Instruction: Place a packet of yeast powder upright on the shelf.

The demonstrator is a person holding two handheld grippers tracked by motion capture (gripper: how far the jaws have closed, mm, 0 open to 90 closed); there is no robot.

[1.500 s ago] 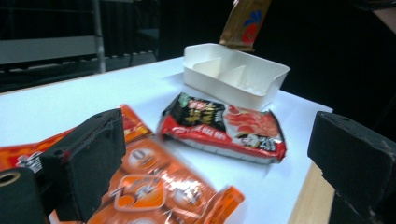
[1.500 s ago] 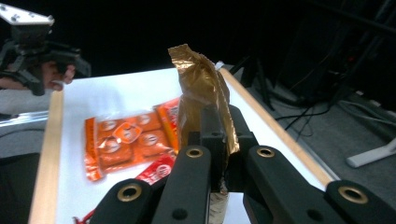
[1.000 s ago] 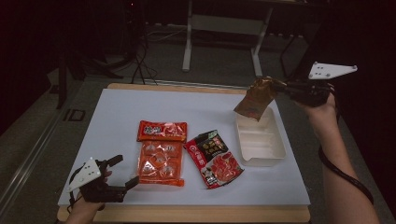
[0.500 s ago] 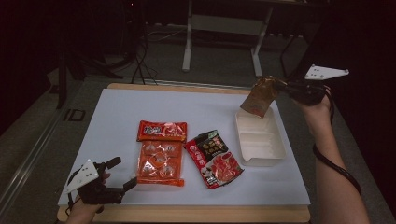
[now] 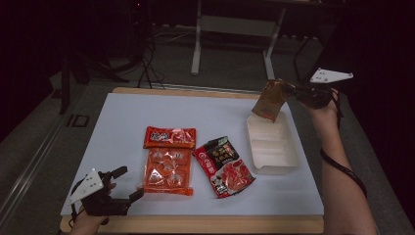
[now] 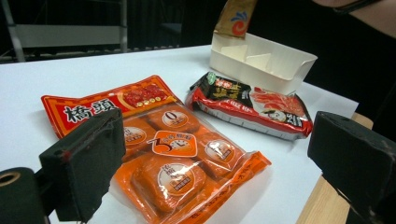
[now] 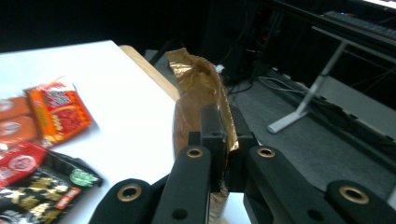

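Gold-brown foil of a small packet (image 5: pixel 270 100) hangs from the right tool (image 5: pixel 295 91) in the high view, above the far end of the white tray (image 5: pixel 288 157) at the right side of the white surface (image 5: pixel 117 127); the jaws are pressed together on the top edge of the packet. On the near left corner the left tool (image 5: pixel 126 185) rests with its jaws spread apart and nothing between them, just beside the orange pack (image 5: pixel 167 161). A red and black pouch (image 5: pixel 224 166) lies between the orange pack and the tray. From the left gripper view, the two black pads stand wide at both sides, the orange pack (image 6: pixel 168 154) lies flat in front of them, the pouch (image 6: pixel 252 105) is behind it, and the packet (image 6: pixel 236 18) hangs over the tray (image 6: pixel 280 70). From the right gripper view, the right tool (image 7: pixel 224 140) clamps the packet (image 7: pixel 196 88) between its closed jaws, and the foil stands up crumpled above them.
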